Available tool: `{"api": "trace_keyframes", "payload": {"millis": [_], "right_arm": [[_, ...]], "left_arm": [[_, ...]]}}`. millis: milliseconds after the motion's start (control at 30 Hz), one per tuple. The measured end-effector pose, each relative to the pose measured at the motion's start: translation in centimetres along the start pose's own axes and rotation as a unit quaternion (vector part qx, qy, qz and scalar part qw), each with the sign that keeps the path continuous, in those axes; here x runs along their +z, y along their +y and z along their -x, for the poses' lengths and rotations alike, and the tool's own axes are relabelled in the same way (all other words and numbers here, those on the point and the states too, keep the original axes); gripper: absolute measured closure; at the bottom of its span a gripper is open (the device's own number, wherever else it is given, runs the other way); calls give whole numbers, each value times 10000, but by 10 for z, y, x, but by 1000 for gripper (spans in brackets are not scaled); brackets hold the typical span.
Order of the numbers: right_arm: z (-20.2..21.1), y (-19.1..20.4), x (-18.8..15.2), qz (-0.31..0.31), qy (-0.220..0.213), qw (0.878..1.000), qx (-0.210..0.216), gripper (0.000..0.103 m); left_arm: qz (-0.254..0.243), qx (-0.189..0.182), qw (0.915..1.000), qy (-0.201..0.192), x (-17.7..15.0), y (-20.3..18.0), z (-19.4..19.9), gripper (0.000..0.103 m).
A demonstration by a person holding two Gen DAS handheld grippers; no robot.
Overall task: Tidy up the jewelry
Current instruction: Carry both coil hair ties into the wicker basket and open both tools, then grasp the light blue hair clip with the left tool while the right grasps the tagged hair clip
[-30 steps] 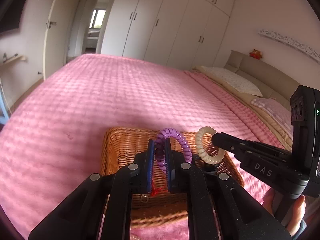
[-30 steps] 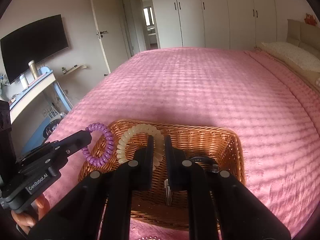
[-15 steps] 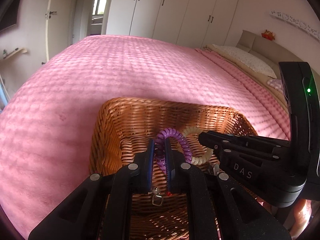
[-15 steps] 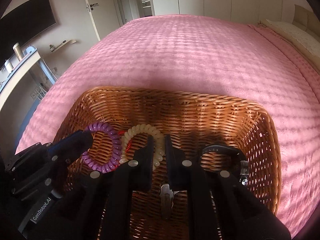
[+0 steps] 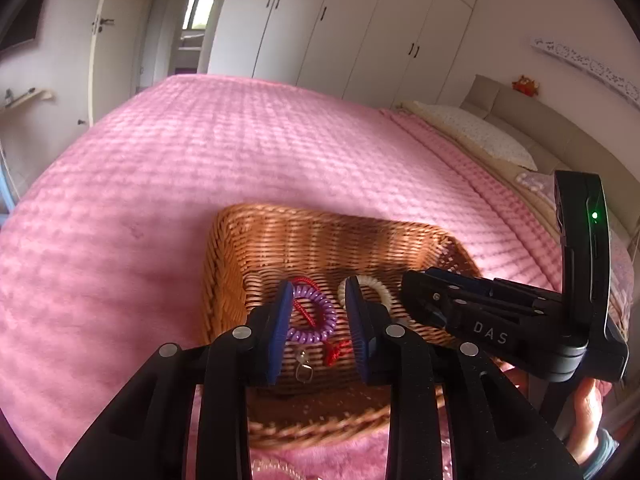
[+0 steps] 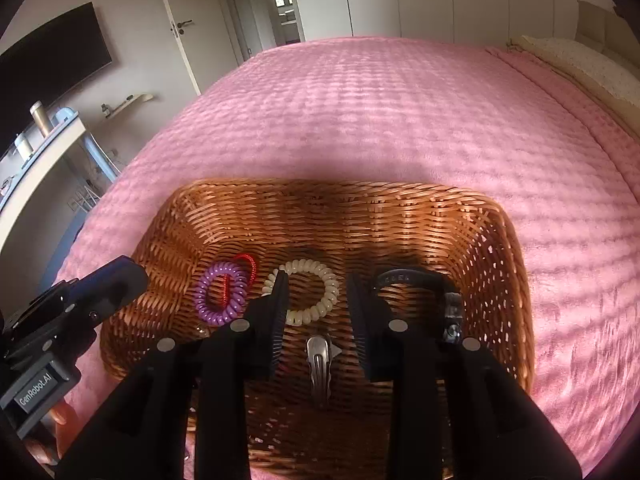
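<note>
A wicker basket (image 5: 256, 248) (image 6: 500, 240) sits on the pink bed. Inside it lie a purple spiral bracelet (image 5: 316, 320) (image 6: 221, 295) over a red cord (image 5: 302, 282) (image 6: 249, 260), and a cream spiral bracelet (image 5: 380, 284) (image 6: 316, 294). My left gripper (image 5: 318, 320) is open and empty over the purple bracelet. My right gripper (image 6: 318, 312) is open and empty over the cream bracelet. The basket also holds a silver hair clip (image 6: 319, 364) and a dark watch band (image 6: 416, 280).
The pink quilted bedspread (image 5: 240, 152) (image 6: 400, 112) surrounds the basket. Pillows (image 5: 476, 136) and a headboard lie to the right. White wardrobes and a door stand behind. A desk (image 6: 36, 148) and a TV are at left in the right wrist view.
Both grippers lowered into the basket, then opened. The purple and cream bracelets dropped out of the jaws and now lie on the basket floor. Both grippers have pulled back a little.
</note>
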State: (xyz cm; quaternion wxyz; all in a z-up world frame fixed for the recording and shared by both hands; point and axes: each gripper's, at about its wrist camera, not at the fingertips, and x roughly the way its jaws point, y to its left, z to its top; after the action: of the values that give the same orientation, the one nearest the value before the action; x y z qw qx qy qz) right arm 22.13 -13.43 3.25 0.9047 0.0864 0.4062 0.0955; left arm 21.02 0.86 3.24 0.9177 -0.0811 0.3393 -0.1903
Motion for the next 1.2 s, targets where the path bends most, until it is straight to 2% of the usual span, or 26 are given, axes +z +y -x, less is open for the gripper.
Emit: {"api": "trace_keyframes", "payload": {"millis": [200, 333, 600, 733, 1000, 1100, 1200], "right_arm": [[60, 1, -19, 50, -419, 9988, 248, 76], [91, 3, -40, 102, -544, 9978, 368, 76], [108, 6, -86, 219, -506, 9979, 344, 76], [101, 5, -110, 208, -285, 9985, 411, 76], [85, 18, -157, 95, 345, 9965, 762, 76], [78, 30, -169, 139, 520, 9960, 716, 76], [68, 38, -174, 279, 591, 9968, 467, 76]], "left_arm": [[-86, -119, 9993, -342, -4, -9, 57, 74], [-98, -210, 9986, -477, -15, -11, 92, 73], [-237, -291, 9981, -482, -55, -16, 133, 73], [-334, -360, 9983, -316, -77, -18, 137, 73], [-466, -649, 9958, 452, -125, -18, 105, 73], [-483, -822, 9931, 680, -135, -17, 93, 73], [-584, -851, 9913, 822, -141, -21, 84, 73]]}}
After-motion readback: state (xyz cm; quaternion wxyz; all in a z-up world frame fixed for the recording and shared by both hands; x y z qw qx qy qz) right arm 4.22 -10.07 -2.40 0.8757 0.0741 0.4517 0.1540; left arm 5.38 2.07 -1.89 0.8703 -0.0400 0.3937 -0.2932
